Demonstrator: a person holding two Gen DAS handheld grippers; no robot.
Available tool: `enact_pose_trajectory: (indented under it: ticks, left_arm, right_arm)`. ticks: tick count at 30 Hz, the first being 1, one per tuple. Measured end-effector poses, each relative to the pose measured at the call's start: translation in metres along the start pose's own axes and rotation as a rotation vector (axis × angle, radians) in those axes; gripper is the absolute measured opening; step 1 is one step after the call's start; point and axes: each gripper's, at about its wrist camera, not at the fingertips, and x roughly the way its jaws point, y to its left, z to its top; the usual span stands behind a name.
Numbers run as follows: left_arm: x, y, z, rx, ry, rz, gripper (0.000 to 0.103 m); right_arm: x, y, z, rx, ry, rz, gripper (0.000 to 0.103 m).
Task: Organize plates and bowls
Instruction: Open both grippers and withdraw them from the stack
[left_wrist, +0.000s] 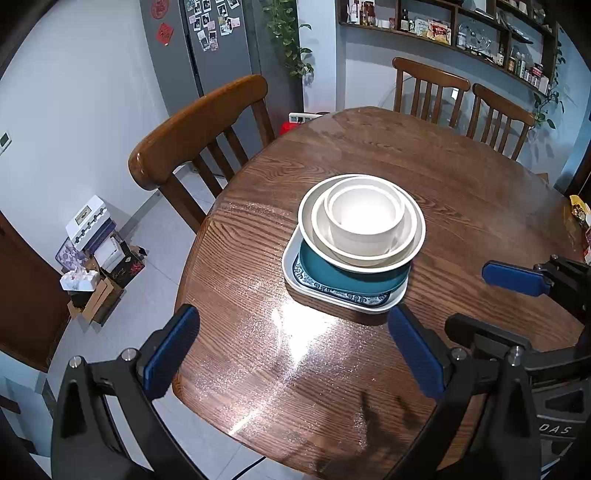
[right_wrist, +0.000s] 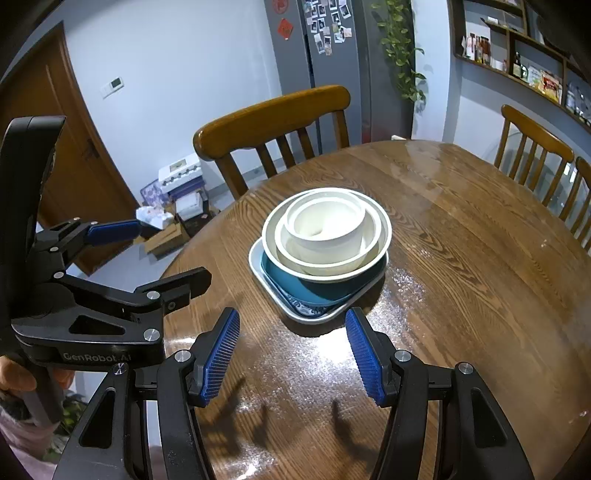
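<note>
The left gripper (left_wrist: 291, 347) hangs over the near edge of the round wooden table (left_wrist: 461, 177), its blue-padded jaws spread wide with nothing between them. Just beside it, the right gripper (right_wrist: 291, 354) is likewise spread and empty, its pads flanking the near corner of the stack without touching it. Beyond both, near the table's middle, stands the stack: a white rounded-square tray (right_wrist: 317, 316) turned corner-first toward the right wrist camera, a blue patterned plate (left_wrist: 343, 293) in it, a teal dish (left_wrist: 332, 273) on that. Three white bowls sit upright, nested and shifted toward the far side: a wide bowl (left_wrist: 306, 218), a middle bowl (left_wrist: 318, 225) and a small bowl (left_wrist: 364, 218). Wooden chairs (left_wrist: 199, 125) ring the far edge.
</note>
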Motion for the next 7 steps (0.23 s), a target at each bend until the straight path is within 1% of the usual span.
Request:
enact_pose_trajectory:
  ticks: [7]
  left_arm:
    - [0.0045, 0.0023, 0.0021, 0.000, 0.005, 0.014, 0.102]
  right_arm:
    - [0.0004, -0.0023, 0.0007, 0.008, 0.002, -0.003, 0.061]
